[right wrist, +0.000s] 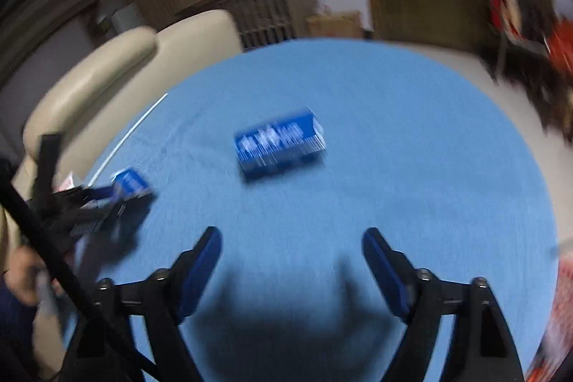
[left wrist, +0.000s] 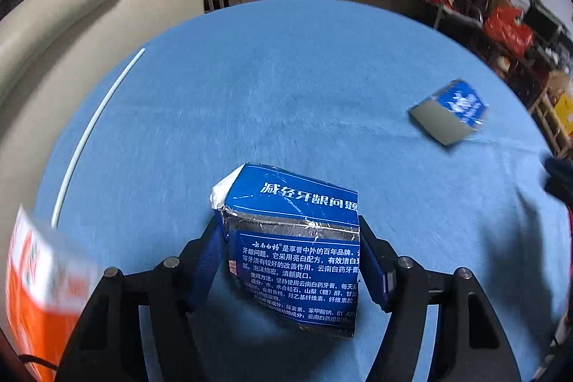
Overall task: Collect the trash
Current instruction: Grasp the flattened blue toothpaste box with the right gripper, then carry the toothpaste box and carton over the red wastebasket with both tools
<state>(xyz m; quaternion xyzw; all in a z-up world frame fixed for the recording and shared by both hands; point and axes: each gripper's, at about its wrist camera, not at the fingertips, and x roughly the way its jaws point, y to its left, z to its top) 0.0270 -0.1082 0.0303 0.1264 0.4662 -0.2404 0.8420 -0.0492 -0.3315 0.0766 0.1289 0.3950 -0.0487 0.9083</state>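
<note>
A torn blue toothpaste carton [left wrist: 293,253] with white print and a silver inside sits between my left gripper's [left wrist: 289,222] blue pads, which press on both its sides just above the blue tablecloth [left wrist: 250,95]. The right wrist view shows that gripper [right wrist: 118,199] at the left with the carton piece [right wrist: 130,181] in it. A second blue carton piece [left wrist: 449,111] [right wrist: 281,144] lies on the cloth, ahead of my right gripper [right wrist: 292,233]. The right gripper hangs open over bare cloth with nothing between its fingers.
A thin white stick [left wrist: 96,127] [right wrist: 132,135] lies near the round table's left edge. An orange and white package [left wrist: 35,278] stands at the near left. A beige sofa [left wrist: 71,24] borders the table's left side. Cluttered shelves [left wrist: 508,31] stand at the right.
</note>
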